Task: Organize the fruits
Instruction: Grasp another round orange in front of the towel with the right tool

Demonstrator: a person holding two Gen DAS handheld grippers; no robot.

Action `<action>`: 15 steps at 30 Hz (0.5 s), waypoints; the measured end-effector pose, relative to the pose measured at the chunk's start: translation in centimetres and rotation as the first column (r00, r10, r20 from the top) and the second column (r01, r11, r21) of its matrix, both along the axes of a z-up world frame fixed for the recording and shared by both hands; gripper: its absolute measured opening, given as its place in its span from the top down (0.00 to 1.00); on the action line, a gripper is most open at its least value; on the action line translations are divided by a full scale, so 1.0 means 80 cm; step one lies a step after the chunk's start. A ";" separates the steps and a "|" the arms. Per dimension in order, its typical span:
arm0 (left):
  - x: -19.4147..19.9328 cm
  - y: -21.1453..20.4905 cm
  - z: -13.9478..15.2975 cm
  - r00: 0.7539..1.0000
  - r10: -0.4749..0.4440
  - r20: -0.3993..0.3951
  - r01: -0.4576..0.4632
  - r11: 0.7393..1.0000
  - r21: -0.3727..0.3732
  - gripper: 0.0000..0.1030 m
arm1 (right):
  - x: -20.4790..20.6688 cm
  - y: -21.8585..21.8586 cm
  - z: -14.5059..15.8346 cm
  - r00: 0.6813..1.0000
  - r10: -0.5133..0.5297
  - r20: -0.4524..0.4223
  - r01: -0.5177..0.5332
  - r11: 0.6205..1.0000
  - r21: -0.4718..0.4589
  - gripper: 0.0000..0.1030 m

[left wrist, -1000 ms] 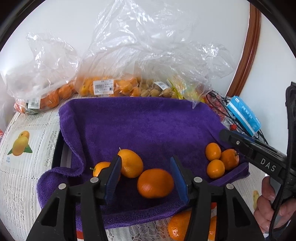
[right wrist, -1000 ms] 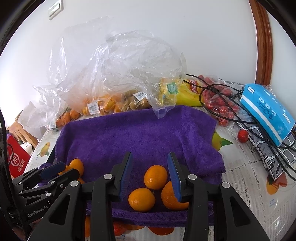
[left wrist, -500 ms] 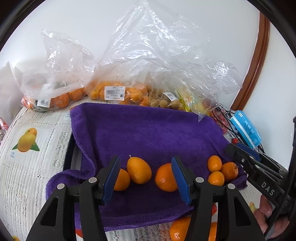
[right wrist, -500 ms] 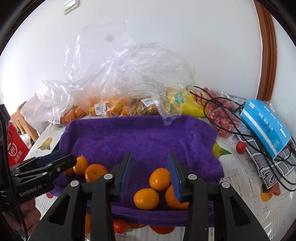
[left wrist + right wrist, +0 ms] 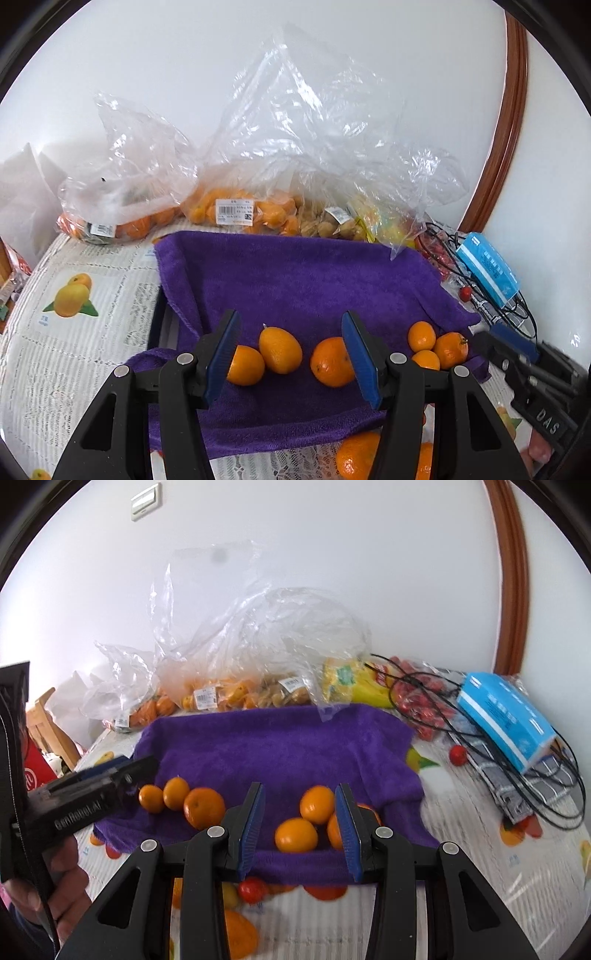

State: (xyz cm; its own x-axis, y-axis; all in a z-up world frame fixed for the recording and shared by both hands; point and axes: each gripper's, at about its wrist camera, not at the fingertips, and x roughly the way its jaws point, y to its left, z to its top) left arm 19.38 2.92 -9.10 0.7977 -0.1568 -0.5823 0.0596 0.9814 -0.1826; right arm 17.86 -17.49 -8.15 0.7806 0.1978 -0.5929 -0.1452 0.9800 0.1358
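Note:
A purple towel [image 5: 295,280] lies on the table and holds two groups of orange fruit. The left group is two small oval ones [image 5: 279,349] and a rounder orange [image 5: 331,362]. The right group is three small ones [image 5: 436,345]. My left gripper [image 5: 290,350] is open and empty, raised above the left group. My right gripper [image 5: 299,821] is open and empty, raised above the right group [image 5: 297,834]. The left group also shows in the right wrist view [image 5: 204,808], beside the left gripper's body [image 5: 85,797].
Clear plastic bags of oranges and other fruit [image 5: 236,212] stand along the wall behind the towel. A blue box [image 5: 506,716], black cables [image 5: 480,746] and small red tomatoes [image 5: 421,709] lie to the right. The tablecloth has printed fruit pictures [image 5: 70,299].
Both grippers have pulled back and up from the towel, so the fruit looks smaller and farther. The round orange that lay between my left fingers now lies free on the towel.

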 end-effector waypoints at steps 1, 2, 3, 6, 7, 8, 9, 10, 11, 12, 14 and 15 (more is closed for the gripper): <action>-0.001 0.002 0.002 1.000 0.003 0.002 -0.003 1.000 -0.003 0.47 | -0.003 -0.002 -0.002 1.000 -0.001 -0.025 0.001 1.000 0.007 0.62; -0.003 0.004 0.005 1.000 0.009 0.002 -0.009 1.000 -0.006 0.47 | -0.006 -0.003 -0.003 0.999 -0.001 -0.043 0.001 1.000 0.015 0.62; -0.005 0.007 0.007 1.000 0.015 -0.002 -0.015 1.000 -0.011 0.47 | -0.010 -0.004 -0.005 0.998 0.007 -0.065 -0.005 1.000 0.030 0.62; -0.014 0.019 0.009 1.000 0.028 -0.012 -0.028 0.999 -0.032 0.47 | -0.024 0.000 -0.012 0.996 0.022 -0.090 -0.019 0.999 0.039 0.62; -0.017 0.023 0.008 0.999 0.030 -0.019 -0.030 0.999 -0.041 0.46 | -0.029 0.003 -0.016 0.994 0.025 -0.102 -0.022 0.999 0.032 0.62; -0.021 0.028 0.005 0.999 0.029 -0.028 -0.030 0.998 -0.054 0.45 | -0.034 0.007 -0.020 0.993 0.034 -0.115 -0.030 0.999 0.031 0.62; -0.027 0.034 0.002 0.999 0.026 -0.039 -0.028 0.997 -0.065 0.45 | -0.040 0.012 -0.025 0.991 0.048 -0.129 -0.043 0.998 0.036 0.62; -0.033 0.038 -0.001 0.999 0.024 -0.048 -0.027 0.997 -0.069 0.45 | -0.046 0.016 -0.029 0.989 0.061 -0.137 -0.056 0.998 0.042 0.62; -0.038 0.042 -0.003 0.998 0.025 -0.053 -0.029 0.997 -0.068 0.45 | -0.052 0.022 -0.034 0.986 0.080 -0.147 -0.073 0.996 0.049 0.62; -0.046 0.046 -0.006 0.998 0.027 -0.055 -0.030 0.998 -0.063 0.44 | -0.058 0.027 -0.038 0.984 0.092 -0.152 -0.085 0.995 0.054 0.62; -0.060 0.053 -0.011 0.998 0.020 -0.059 -0.024 0.998 -0.056 0.43 | -0.069 0.038 -0.046 0.982 0.115 -0.153 -0.107 0.993 0.055 0.57; -0.067 0.055 -0.013 0.998 0.014 -0.062 -0.018 0.999 -0.052 0.42 | -0.072 0.044 -0.051 0.981 0.119 -0.154 -0.114 0.993 0.044 0.55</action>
